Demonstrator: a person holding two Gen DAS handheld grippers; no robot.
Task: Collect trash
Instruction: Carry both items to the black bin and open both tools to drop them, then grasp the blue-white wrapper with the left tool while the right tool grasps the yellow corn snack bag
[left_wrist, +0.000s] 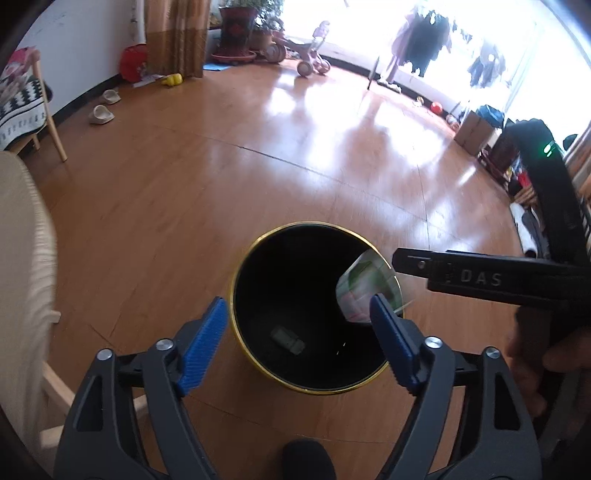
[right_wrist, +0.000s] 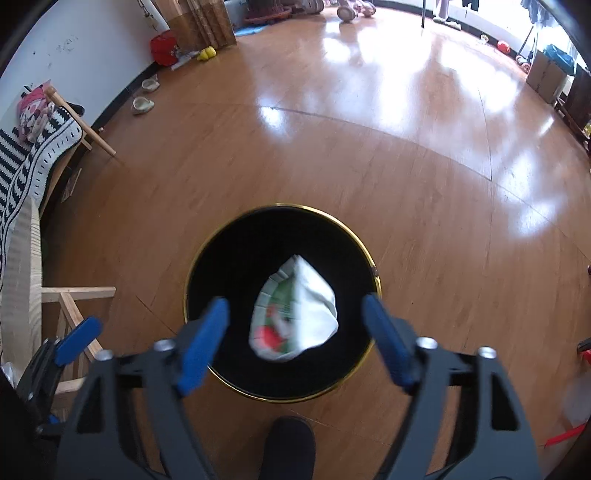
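Both claws spread wide and empty above black gold-rimmed bin (right_wrist: 207, 254): right claw (right_wrist: 295, 317) centred over white-green wrapper (right_wrist: 295, 314) dropping in; left claw (left_wrist: 297, 314) near rim; hold clear, confirm landing.

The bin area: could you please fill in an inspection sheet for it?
Surface: glossy wooden floor, sun glare.
Job's things: black bin with gold rim; crumpled wrapper in mid-air over its mouth, blurred; small piece on the bin's bottom.
Clutter: slippers, yellow toy, tricycle.
Grippers: left gripper open, empty; right gripper open, touching nothing.
Cables: nothing seen.
Surroundings: chair with patterned throw, plant pot, hanging clothes.
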